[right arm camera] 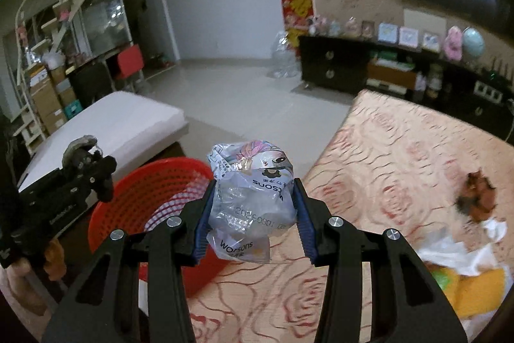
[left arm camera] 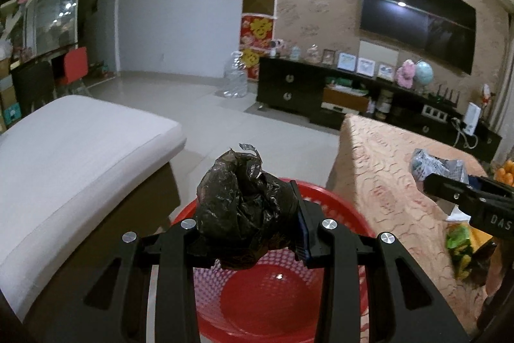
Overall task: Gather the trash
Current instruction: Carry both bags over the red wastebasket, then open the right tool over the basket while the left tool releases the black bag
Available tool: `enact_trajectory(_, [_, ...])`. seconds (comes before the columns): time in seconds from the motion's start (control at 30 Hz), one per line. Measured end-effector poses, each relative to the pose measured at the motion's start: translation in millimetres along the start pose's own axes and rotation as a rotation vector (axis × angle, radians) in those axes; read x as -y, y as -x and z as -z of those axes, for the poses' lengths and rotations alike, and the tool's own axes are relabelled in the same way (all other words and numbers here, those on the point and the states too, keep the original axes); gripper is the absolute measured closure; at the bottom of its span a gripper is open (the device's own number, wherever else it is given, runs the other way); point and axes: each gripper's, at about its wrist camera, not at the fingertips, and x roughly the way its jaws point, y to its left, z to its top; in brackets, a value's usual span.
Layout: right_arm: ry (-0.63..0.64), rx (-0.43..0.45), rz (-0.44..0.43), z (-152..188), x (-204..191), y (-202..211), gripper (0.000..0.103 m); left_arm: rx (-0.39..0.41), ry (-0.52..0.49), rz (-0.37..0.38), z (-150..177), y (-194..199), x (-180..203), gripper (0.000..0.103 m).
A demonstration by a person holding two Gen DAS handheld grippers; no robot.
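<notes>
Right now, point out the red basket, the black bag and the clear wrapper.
red basket (left arm camera: pixel 276 304), left wrist view, inner floor.
black bag (left arm camera: pixel 244 208), left wrist view, crumpled middle.
clear wrapper (right arm camera: pixel 253 198), right wrist view, printed front.

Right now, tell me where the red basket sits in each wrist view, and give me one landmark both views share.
Left wrist view: the red basket fills the bottom centre, directly below the left tongs and the crumpled black bag they grip.
Right wrist view: the red basket is at lower left, between the white cushioned bench and the patterned tablecloth.
Shared landmark: the white cushioned bench, left of the basket in both.
</notes>
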Motion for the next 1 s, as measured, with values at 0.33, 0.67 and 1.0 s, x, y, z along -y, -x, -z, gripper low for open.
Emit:
enact_trajectory(0.33, [0.044,-0.041,-0.121,-3,-46,-23,0.059,-0.064,-0.017,-0.075,12,-15,-12,0.069])
enact_trajectory(0.67, [0.030,-0.114,-0.193,7,-65,-50,0.053,-0.088,-0.037,-0.082,20,-16,-19,0.069])
enact_trajectory(1.0, [-0.010,-0.095,-0.202,4,-61,-45,0.034,-0.080,-0.026,-0.066,20,-16,-19,0.044])
